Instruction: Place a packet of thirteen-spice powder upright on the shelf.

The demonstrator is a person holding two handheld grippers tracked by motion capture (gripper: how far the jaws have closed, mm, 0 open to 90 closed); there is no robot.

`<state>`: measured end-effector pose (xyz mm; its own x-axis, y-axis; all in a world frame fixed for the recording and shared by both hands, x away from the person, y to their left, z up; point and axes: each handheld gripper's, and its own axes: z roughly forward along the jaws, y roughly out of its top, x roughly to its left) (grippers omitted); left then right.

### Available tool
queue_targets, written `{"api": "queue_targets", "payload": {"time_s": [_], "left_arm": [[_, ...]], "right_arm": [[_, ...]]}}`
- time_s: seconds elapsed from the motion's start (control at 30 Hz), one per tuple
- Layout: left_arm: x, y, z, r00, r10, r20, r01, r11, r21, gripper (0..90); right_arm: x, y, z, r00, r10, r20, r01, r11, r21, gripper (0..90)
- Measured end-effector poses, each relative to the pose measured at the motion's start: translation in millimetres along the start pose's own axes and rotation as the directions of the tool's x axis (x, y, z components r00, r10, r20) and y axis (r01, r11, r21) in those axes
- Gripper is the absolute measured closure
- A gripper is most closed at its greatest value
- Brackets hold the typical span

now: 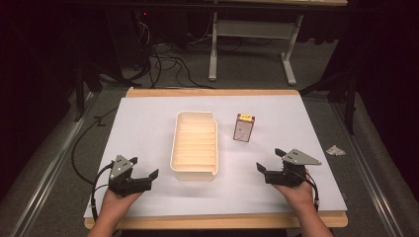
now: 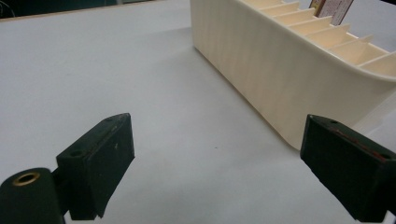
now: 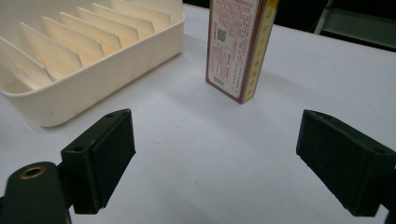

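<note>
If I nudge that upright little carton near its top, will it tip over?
Probably: the carton stands tall on a narrow end, apart from the slotted tray. It looks like light, stiff cardboard, so it may also slide on the smooth white sheet.

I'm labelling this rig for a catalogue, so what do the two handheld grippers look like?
Both are black two-jaw tools. The left gripper and the right gripper each carry a grey three-cornered plate on top and trail a black cable. Their jaws are blocky, flat-faced pads with small screw holes; a brass-ringed hole sits beside one jaw.
</note>
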<state>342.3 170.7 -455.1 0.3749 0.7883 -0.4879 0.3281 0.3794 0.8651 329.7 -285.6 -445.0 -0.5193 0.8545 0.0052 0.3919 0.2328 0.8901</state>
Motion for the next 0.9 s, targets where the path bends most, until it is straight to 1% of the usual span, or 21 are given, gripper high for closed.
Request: {"api": "queue_targets", "payload": {"time_s": [0.03, 0.1, 0.2, 0.37, 0.5, 0.57, 0.7, 0.9], "left_arm": [[-0.1, 0.0, 0.0, 1.0000, 0.000, 0.002, 0.000, 1.0000, 0.000, 10.1], [0.9, -0.2, 0.5, 1.0000, 0.006, 0.001, -0.006, 1.0000, 0.003, 10.1], [2.7, -0.2, 1.4, 1.0000, 0.001, -0.004, -0.001, 1.0000, 0.009, 10.4], [2.8, 0.0, 0.9, 1.0000, -0.004, -0.002, 0.004, 1.0000, 0.009, 11.0], [2.6, 0.1, 1.7, 1.0000, -0.008, -0.003, 0.008, 0.9999, 0.008, 11.3], [2.6, -0.3, 1.9, 1.0000, -0.007, -0.004, 0.007, 0.9999, 0.008, 11.4], [2.0, -1.7, 2.4, 1.0000, -0.005, -0.004, 0.005, 0.9999, 0.014, 11.6], [2.2, -1.3, 1.9, 1.0000, -0.003, -0.004, 0.003, 0.9999, 0.011, 12.0]], "right_arm": [[-1.1, -0.4, -0.8, 0.9999, 0.010, 0.002, -0.010, 1.000, -0.007, 11.5], [-3.5, 0.2, -2.0, 0.9999, 0.016, 0.005, -0.016, 1.000, -0.024, 12.4], [-4.8, 0.3, -1.9, 0.9994, 0.036, 0.005, -0.035, 0.999, -0.033, 12.8], [-4.2, -0.2, -0.9, 0.9995, 0.030, -0.004, -0.030, 0.999, -0.042, 13.3], [-4.5, -1.9, -1.6, 0.9989, 0.046, -0.005, -0.046, 0.998, -0.051, 14.0], [-5.7, -2.2, -1.5, 0.9990, 0.044, -0.005, -0.045, 0.997, -0.056, 14.2], [-6.6, -2.9, -2.4, 0.9980, 0.063, -0.005, -0.063, 0.996, -0.061, 14.3], [-7.3, -3.4, -1.1, 0.9980, 0.064, -0.003, -0.064, 0.996, -0.062, 14.4]]}}
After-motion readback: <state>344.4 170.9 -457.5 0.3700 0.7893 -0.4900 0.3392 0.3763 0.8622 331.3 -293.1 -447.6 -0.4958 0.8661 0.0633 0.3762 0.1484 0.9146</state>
